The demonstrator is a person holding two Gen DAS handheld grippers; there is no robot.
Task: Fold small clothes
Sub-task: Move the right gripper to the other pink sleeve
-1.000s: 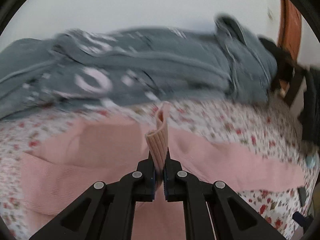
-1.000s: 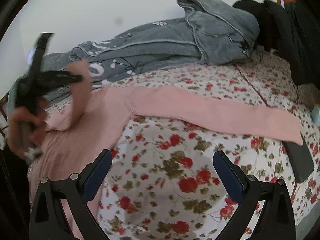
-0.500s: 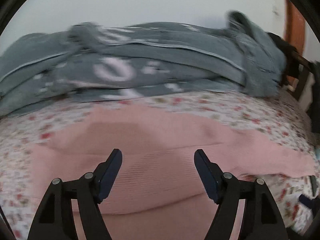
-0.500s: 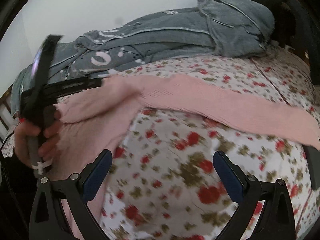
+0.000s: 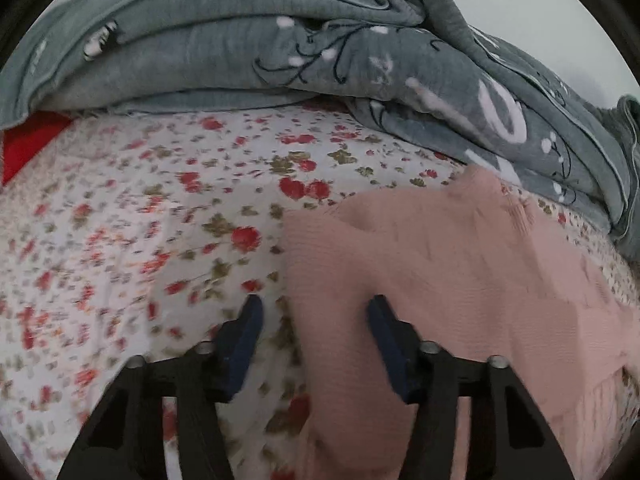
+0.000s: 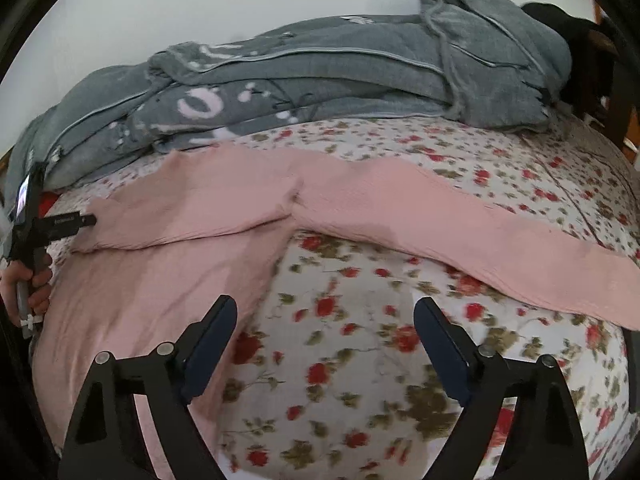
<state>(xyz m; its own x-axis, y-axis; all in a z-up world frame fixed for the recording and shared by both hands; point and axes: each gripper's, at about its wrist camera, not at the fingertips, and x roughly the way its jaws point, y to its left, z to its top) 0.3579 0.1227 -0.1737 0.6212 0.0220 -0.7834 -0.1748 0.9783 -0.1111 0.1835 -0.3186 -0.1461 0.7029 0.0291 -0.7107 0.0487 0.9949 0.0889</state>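
A pink knit sweater [image 6: 168, 264] lies on the floral bedsheet [image 6: 360, 360]. One sleeve is folded across its chest and the other sleeve [image 6: 480, 232] stretches out to the right. My left gripper [image 5: 314, 308] is open, low over the sweater's left edge [image 5: 420, 264], which lies between its fingers. It also shows in the right wrist view [image 6: 80, 222] at the far left, its tip at the folded sleeve. My right gripper [image 6: 324, 312] is open and empty above the sheet, just right of the sweater's body.
A folded grey blanket [image 6: 320, 76] with white marks lies along the back of the bed, also in the left wrist view [image 5: 280, 40]. A red item [image 5: 28, 144] sits at the left. Dark objects [image 6: 580, 40] stand at the far right.
My left gripper let go of the sleeve cuff, which now lies folded across the sweater. It opened and swung left to the sweater's left edge. My right gripper stayed open and moved slightly.
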